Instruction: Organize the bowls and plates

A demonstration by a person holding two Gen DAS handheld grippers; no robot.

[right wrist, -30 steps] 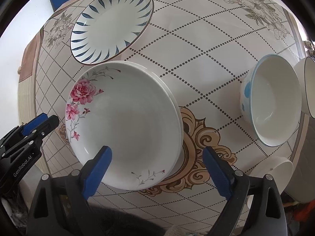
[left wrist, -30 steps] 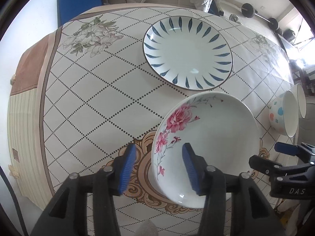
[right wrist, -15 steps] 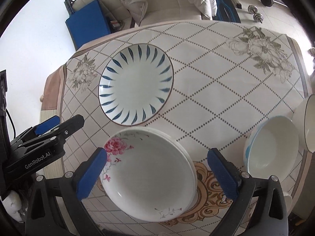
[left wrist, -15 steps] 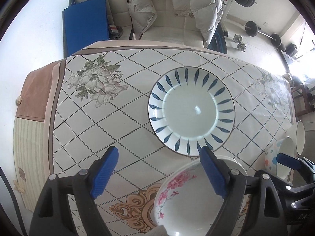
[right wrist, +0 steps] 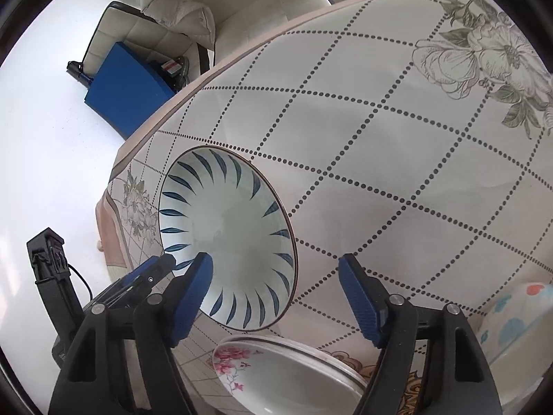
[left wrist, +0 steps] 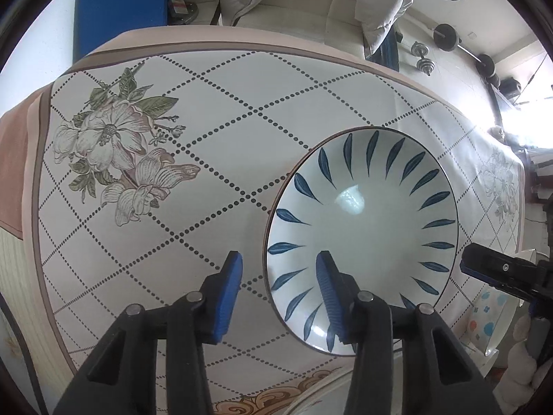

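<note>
A white plate with blue leaf marks (left wrist: 363, 238) lies on the tablecloth; it also shows in the right wrist view (right wrist: 224, 238). My left gripper (left wrist: 278, 290) is open, its jaws straddling the plate's near left rim, one finger inside and one outside. My right gripper (right wrist: 276, 297) is open wide around the plate's near right rim. A stack of pink-flower plates (right wrist: 287, 377) sits just below the right gripper; its rim peeks into the left wrist view (left wrist: 311, 397).
A bowl with coloured dots (right wrist: 515, 314) stands at the right, and shows in the left wrist view (left wrist: 487, 321). A padded chair with a white jacket (left wrist: 311, 0) and a blue mat (left wrist: 121, 0) lie beyond the table's far edge.
Both grippers have moved forward from the pink-flower plates to the blue-leaf plate. The left gripper's jaws have narrowed around that plate's rim. The flower plates stay stacked behind.
</note>
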